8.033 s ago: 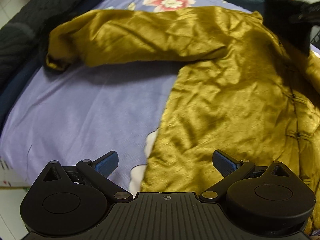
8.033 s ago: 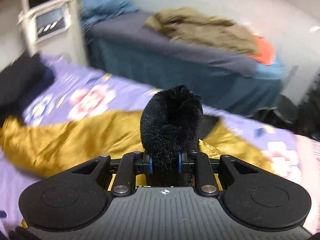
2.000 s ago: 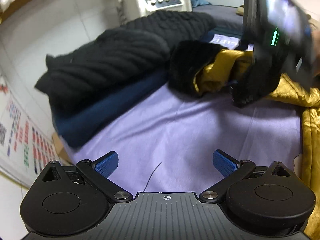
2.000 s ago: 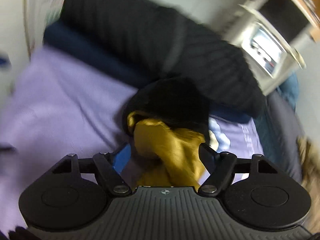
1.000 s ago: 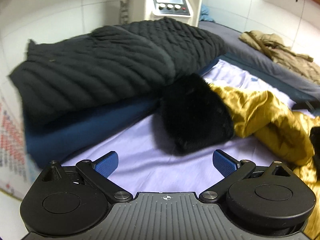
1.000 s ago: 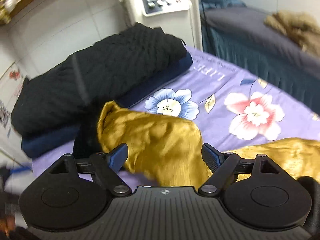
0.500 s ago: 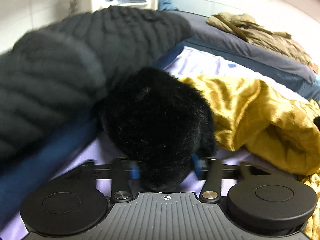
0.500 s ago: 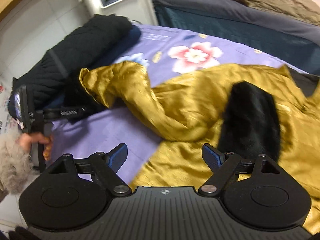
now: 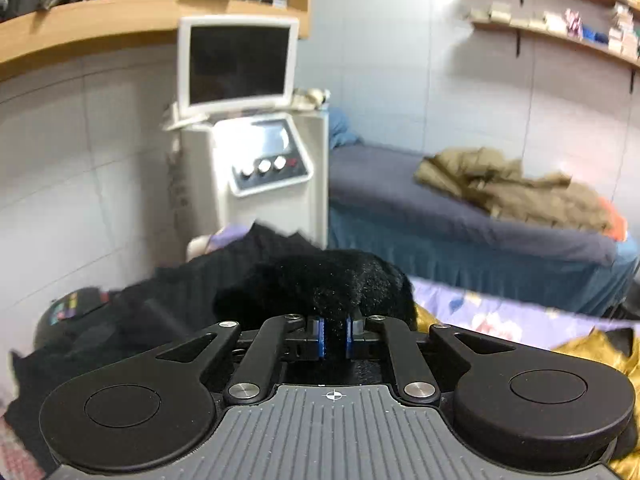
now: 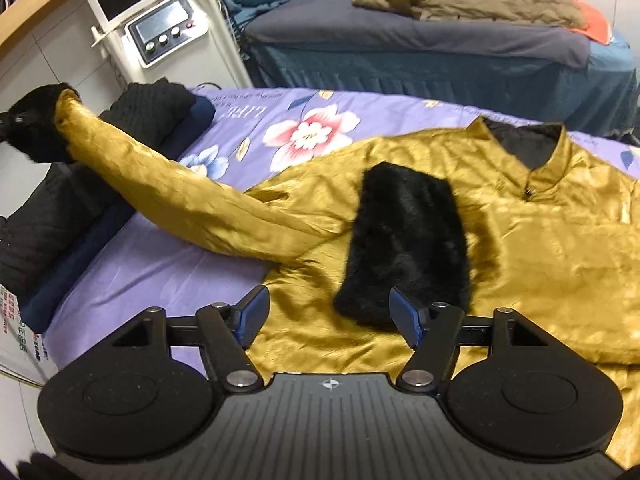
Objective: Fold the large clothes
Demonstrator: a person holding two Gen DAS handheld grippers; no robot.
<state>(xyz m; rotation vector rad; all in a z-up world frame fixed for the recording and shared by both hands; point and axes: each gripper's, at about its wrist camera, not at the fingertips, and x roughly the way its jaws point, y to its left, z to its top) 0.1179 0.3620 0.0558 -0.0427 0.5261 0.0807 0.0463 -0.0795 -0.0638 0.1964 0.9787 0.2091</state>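
Two hand-held grippers are working: left one (image 9: 335, 338) is closing on the black fur cuff (image 9: 320, 284); right one (image 10: 328, 314), empty, is narrowing above the jacket (image 10: 540, 248).

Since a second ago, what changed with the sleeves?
The left tool clamped the black fur cuff and lifted that gold sleeve off the bed. The right tool swung over the jacket's body, jaws closing on nothing. The other cuff stayed folded on the jacket's front.

The left gripper (image 9: 335, 338) is closing, its blue pads (image 9: 320, 336) pinching a black fur cuff (image 9: 332, 280). Behind stand a white machine (image 9: 256, 160) with a screen, and a bed (image 9: 440, 208) bearing an olive coat (image 9: 516, 188).
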